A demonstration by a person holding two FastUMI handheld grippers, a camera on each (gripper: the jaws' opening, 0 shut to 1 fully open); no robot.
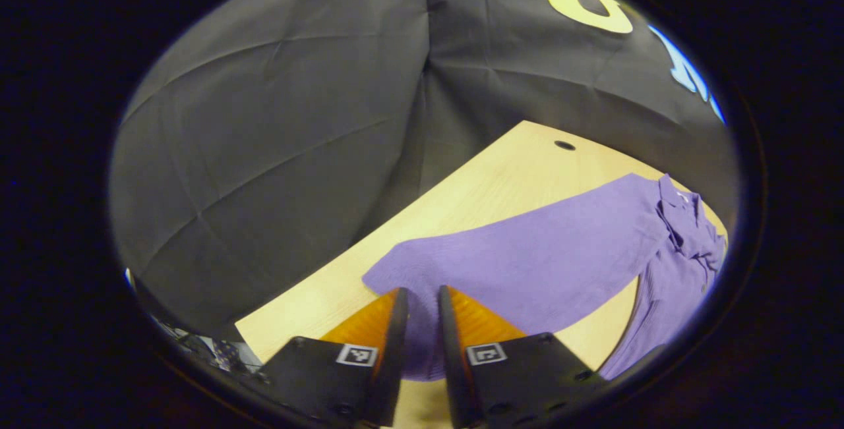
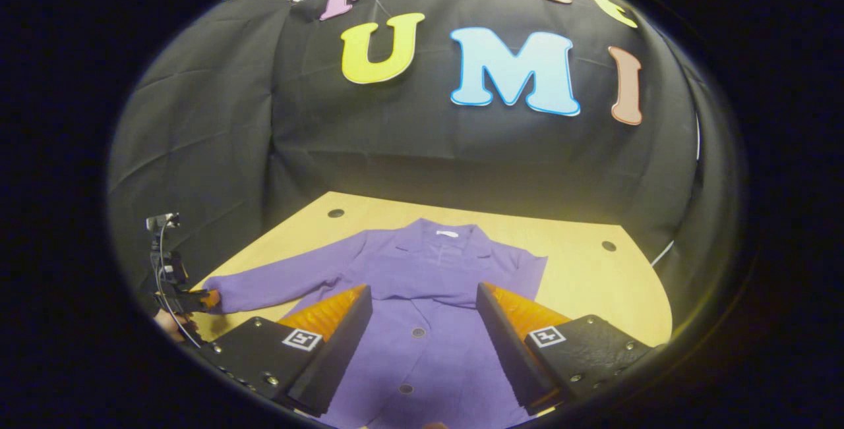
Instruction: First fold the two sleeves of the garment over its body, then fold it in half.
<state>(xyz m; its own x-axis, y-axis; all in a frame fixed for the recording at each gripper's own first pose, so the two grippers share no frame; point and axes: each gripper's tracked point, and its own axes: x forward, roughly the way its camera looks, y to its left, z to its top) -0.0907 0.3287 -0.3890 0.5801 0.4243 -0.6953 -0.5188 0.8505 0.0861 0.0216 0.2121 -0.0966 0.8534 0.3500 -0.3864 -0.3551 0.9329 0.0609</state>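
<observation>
In the left gripper view, the left gripper [image 1: 422, 304] has its two fingers drawn close together around the cuff end of the purple sleeve [image 1: 527, 264]. The cloth runs down into the narrow gap between them, so it looks clenched on the sleeve, though the contact itself is partly hidden. From there the sleeve stretches flat across the pale wooden table [image 1: 501, 165] towards the collar [image 1: 679, 211] and the rest of the jacket [image 1: 666, 290], which is bunched at the right edge of the view.

In the right gripper view, the right gripper [image 2: 425, 317] is released, its fingers spread wide apart above the front of the jacket [image 2: 428, 350] and touching nothing that can be seen. The jacket lies face up on the table [image 2: 593, 277], collar [image 2: 445, 238] towards the far wall [image 2: 409, 145], with its buttons [image 2: 418, 333] running down the middle between the fingers. One sleeve [image 2: 283, 284] lies spread out to the side, and at its cuff the other gripper [image 2: 198, 298] sits on the table edge, held by a hand [image 2: 168, 323] just below it. The other sleeve [image 2: 524, 271] already lies folded in over the body.
</observation>
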